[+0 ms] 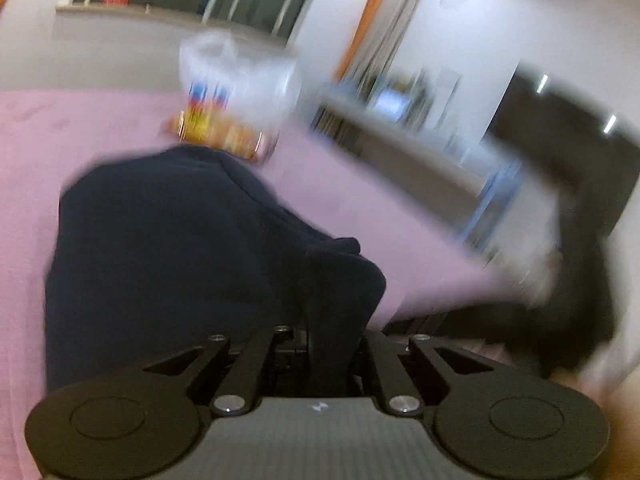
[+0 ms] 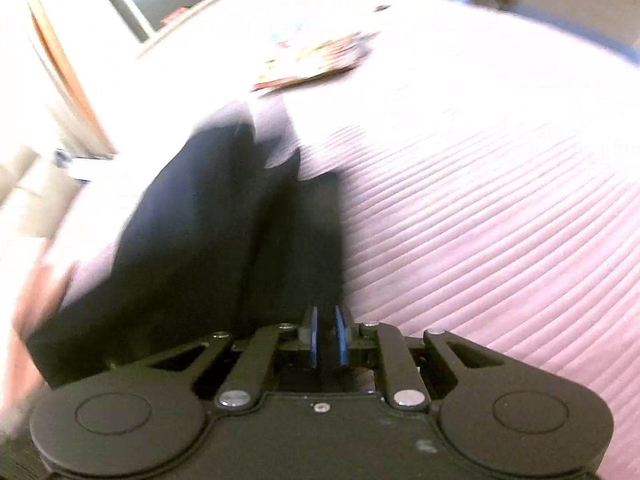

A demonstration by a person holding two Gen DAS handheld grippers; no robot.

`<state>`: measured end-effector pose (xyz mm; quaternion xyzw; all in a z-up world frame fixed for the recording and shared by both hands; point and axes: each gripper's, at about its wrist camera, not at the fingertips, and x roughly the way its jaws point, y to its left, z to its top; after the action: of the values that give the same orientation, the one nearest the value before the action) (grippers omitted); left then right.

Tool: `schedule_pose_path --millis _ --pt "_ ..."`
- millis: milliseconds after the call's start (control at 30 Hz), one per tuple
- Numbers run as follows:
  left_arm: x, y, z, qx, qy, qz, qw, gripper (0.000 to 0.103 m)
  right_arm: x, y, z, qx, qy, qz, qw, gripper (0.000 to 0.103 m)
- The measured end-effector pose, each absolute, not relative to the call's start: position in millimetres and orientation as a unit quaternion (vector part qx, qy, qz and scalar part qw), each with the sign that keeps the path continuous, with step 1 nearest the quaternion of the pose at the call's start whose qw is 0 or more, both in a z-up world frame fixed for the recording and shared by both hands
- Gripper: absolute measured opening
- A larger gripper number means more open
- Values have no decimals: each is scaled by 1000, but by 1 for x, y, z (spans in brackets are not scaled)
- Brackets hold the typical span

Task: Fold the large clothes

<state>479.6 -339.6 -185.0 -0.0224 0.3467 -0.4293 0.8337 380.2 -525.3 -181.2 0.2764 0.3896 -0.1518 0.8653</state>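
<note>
A matt, soft navy cloth garment (image 1: 168, 240) is seen on a pink bedspread (image 2: 500, 208) of ribbed fabric. At twelve o'clock a glossy printed packet (image 1: 216, 132) lies under a translucent plastic bag (image 1: 240, 76). Matt black plastic and shiny metal rivets are shown on the right gripper (image 2: 326, 280).

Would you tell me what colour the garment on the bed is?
Dark navy garment, clearest in the left wrist view.

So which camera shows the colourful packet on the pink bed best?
The left wrist view: the colourful packet sits nearer, beyond the dark garment, though blurred. The right wrist view shows it farther off, washed out by glare.
</note>
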Motion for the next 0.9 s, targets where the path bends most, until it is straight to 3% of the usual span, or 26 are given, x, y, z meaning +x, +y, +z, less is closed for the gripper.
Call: schedule_pose_path --millis 100,167,200,433,467,500,533,767,833,900 --pt "466 -358 -209 26 355 -408 840 6 391 -562 -177 289 384 -131 867 22" --pt "461 -362 -204 30 353 -405 843 6 411 -576 -173 299 377 -96 871 68" --pt "459 -364 -201 39 350 -401 846 6 422 -578 -171 306 372 -74 873 77" --pt "445 -372 -193 114 325 -393 853 6 498 -568 -182 317 398 4 861 78" --pt "445 -372 -192 113 325 -391 854 6 506 -563 -188 322 412 5 852 70" --pt "445 -371 -190 109 324 -387 856 6 514 -559 -193 327 419 17 847 52" --pt "444 -370 -188 106 321 -383 859 6 519 -552 -192 325 416 37 848 15" --pt "434 -381 -173 127 274 -377 876 8 504 -544 -151 264 342 18 902 11" --pt "437 -392 -196 131 317 -389 855 18 508 -554 -175 251 396 -42 882 15" --pt "433 -389 -207 123 345 -409 836 19 507 -566 -206 266 459 -68 845 15"
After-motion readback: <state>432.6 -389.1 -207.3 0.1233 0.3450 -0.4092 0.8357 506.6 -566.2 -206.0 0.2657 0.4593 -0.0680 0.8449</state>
